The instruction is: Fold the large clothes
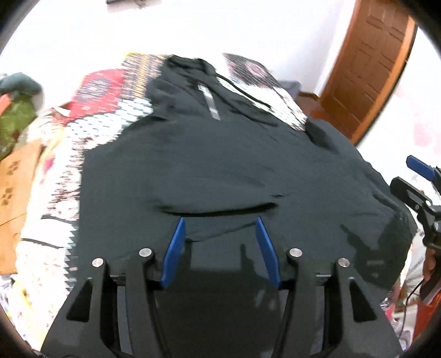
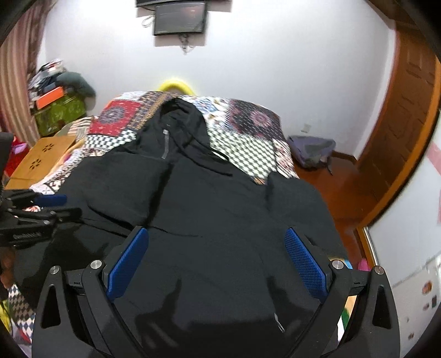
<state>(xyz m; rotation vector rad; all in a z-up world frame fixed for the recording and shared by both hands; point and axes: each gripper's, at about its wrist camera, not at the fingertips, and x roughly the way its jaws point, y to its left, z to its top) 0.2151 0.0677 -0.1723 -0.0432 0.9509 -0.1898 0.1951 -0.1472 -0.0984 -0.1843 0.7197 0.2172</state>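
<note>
Patchwork bedspread (image 2: 242,148), black hoodie (image 2: 209,209) spread flat, left gripper (image 1: 220,225) and right gripper (image 2: 216,236) spread wide, empty

White wall (image 2: 261,68) straight ahead, brightly and evenly lit. High on it hangs a dark screen (image 2: 180,18), cables dangling just below. Over on the right, a brown panelled wooden door (image 2: 408,115) in a matching frame, with reddish wood floor (image 2: 339,192) in front of it. A grey bag (image 2: 311,150) slumps on that floor against the wall. In the middle, the bed (image 2: 245,137), covered in a busy patchwork quilt of red, black and white squares. Something yellow (image 2: 176,84) peeks over its far edge. Left side now: striped curtain (image 2: 16,91), a cluttered pile with an orange box (image 2: 51,100) on green cloth, and a low wooden stand (image 2: 38,159) with flower-shaped cutouts beside the bed.
</note>
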